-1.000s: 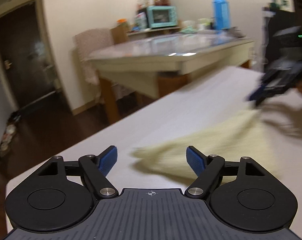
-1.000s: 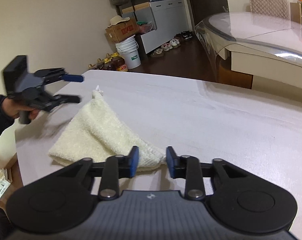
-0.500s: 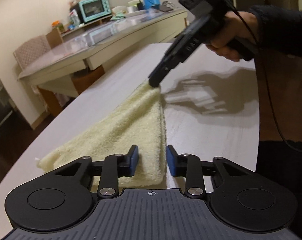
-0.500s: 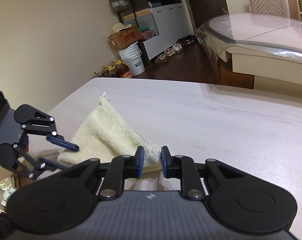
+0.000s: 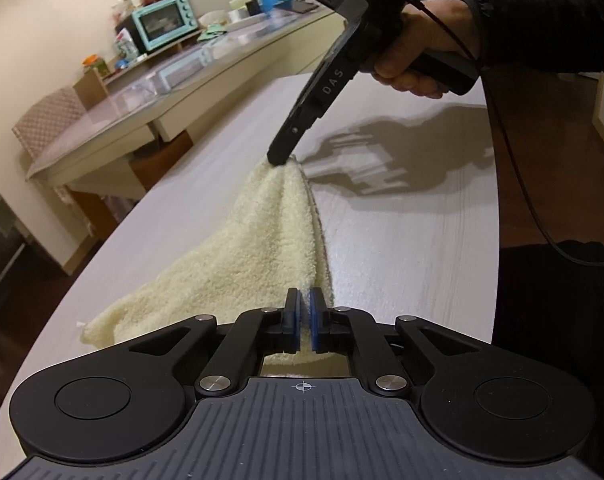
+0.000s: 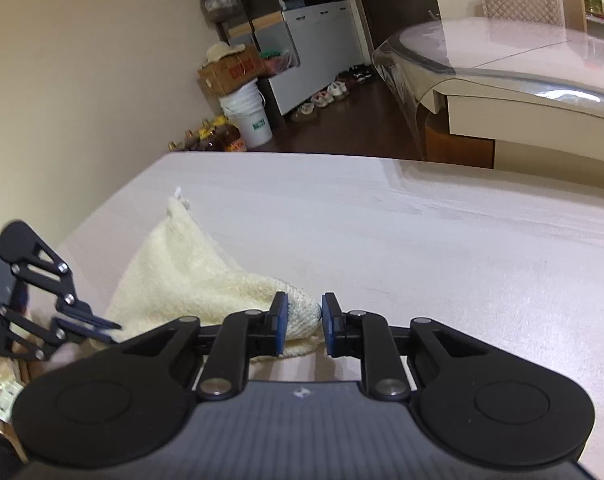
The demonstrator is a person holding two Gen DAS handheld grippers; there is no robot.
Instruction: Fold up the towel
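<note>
Since a second ago my left gripper [image 5: 305,322] has clamped onto the towel [image 5: 258,248]; right gripper [image 6: 304,326] pinches the opposite corner (fingers not fully together). Towel on table [image 6: 442,232], unfolded; fold remains

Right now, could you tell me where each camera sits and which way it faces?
Left wrist: on the left gripper, looking along the towel towards the right gripper, the hand holding it and the sleeved arm.
Right wrist: on the right gripper, looking across the table towards the door; the left gripper shows at left.
Both show the towel, pinched at opposite corners, and the table.
</note>
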